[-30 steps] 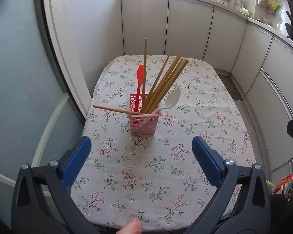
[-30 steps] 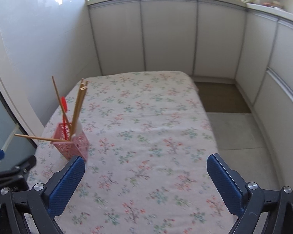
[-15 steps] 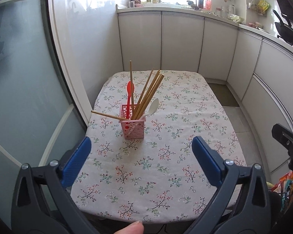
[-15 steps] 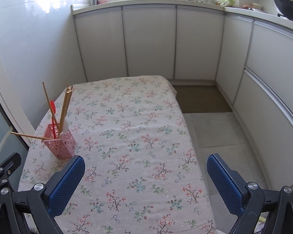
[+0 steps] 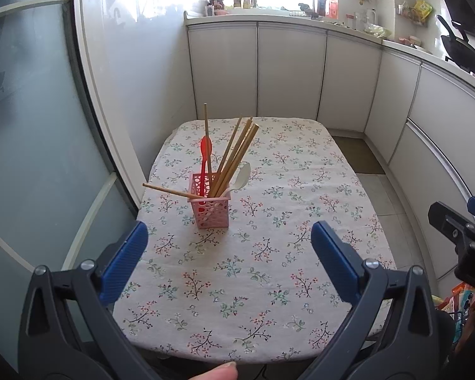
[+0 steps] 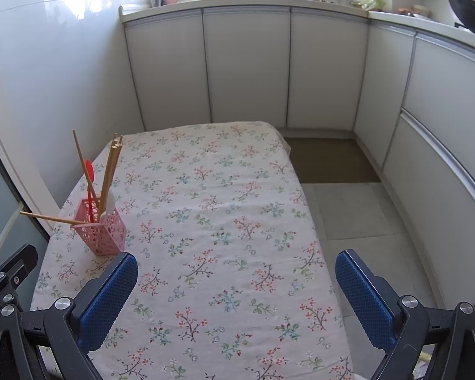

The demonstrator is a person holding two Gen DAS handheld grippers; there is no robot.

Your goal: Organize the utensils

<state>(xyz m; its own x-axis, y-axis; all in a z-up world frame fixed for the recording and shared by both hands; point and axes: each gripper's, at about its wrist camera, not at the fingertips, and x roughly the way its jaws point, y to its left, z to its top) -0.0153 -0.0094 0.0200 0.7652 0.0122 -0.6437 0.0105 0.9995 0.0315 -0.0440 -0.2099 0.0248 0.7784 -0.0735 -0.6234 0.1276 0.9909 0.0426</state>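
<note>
Pink basket (image 5: 209, 202) upright on the counter (image 5: 300, 196), toward its left edge. Inside: a sheaf of chopsticks (image 5: 236, 155) leaning right, red spoon (image 5: 205, 155), white spoon (image 5: 242, 175); one stray chopstick (image 5: 169, 190) poking out sideways to the left. Probably light, stiff, thin; best pinched mid-shaft, gently, lest the light basket tip. Left claw (image 5: 229, 264) released, empty, just short of the basket. Right claw (image 6: 236, 297) likewise released, well right of it.
</note>
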